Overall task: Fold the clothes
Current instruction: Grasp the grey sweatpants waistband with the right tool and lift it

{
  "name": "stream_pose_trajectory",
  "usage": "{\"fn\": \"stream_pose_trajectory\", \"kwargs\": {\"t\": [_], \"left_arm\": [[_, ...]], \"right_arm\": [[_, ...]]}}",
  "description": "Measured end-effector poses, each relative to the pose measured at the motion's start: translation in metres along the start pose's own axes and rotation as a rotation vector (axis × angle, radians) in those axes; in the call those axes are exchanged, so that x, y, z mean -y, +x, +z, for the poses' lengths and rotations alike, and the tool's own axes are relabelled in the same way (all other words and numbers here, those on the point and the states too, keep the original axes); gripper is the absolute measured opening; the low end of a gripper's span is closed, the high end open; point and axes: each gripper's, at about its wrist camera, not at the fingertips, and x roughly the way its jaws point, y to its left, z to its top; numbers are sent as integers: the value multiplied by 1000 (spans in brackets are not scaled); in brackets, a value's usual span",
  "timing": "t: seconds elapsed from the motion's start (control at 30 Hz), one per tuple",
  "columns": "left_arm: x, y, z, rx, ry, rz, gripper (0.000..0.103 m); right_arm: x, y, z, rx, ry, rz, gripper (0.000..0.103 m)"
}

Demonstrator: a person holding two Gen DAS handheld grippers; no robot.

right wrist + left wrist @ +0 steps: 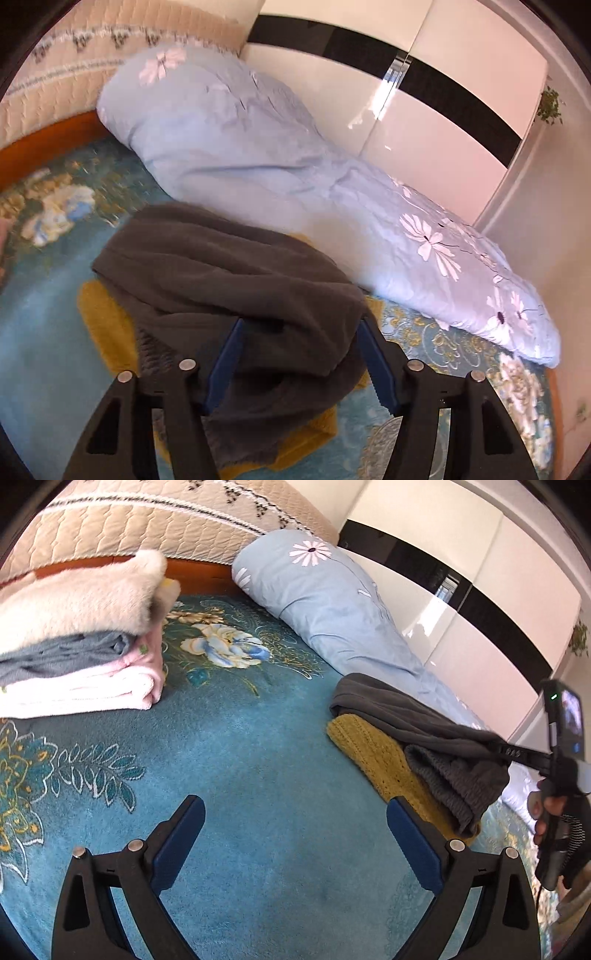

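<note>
A dark grey garment (221, 258) lies bunched on top of a mustard-yellow knit (103, 314) on the teal floral bedspread (258, 757). My right gripper (301, 325) is shut on the grey garment's near end, and the cloth drapes over and hides both fingertips. In the left wrist view the same grey garment (406, 712) stretches up from the yellow knit (373, 753) to the right gripper (506, 753), which a hand (550, 808) holds. My left gripper (295, 812) hangs open over bare bedspread, left of that pile, holding nothing.
A stack of folded clothes (74, 646), white fluffy over grey over pink, sits at the left. A rolled light-blue flowered duvet (258, 155) runs along the bed's far side by a glossy white wardrobe (424, 147). A beige quilted headboard (147, 517) stands behind.
</note>
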Motion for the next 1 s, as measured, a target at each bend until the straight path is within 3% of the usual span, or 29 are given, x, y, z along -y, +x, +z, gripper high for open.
{"fn": "stream_pose_trajectory", "kwargs": {"t": [0.1,0.13,0.2,0.27,0.37,0.53,0.7,0.77,1.0], "left_arm": [[-1,3,0,-13,-11,-13,99],[-2,4,0,-17,-13,-17,99],[2,5,-3,-26,9,-17,99],[6,6,-5,-32,32,-16,99],[13,7,-11,-41,68,-15,99],[31,8,-25,-67,149,-13,99],[49,0,-38,-70,234,-19,99],[55,-3,-43,-67,258,-23,99],[64,-14,-57,-59,301,-45,99]], "right_arm": [[-3,23,4,-78,-34,-40,49],[-2,25,7,-79,-34,-74,37],[8,25,13,-75,28,-102,28],[26,13,20,-35,125,-94,22],[45,-14,35,62,153,-152,12],[98,-80,51,212,201,-259,9],[145,-168,42,378,198,-397,9],[151,-194,31,402,165,-367,9],[135,-189,-72,287,16,-210,9]]}}
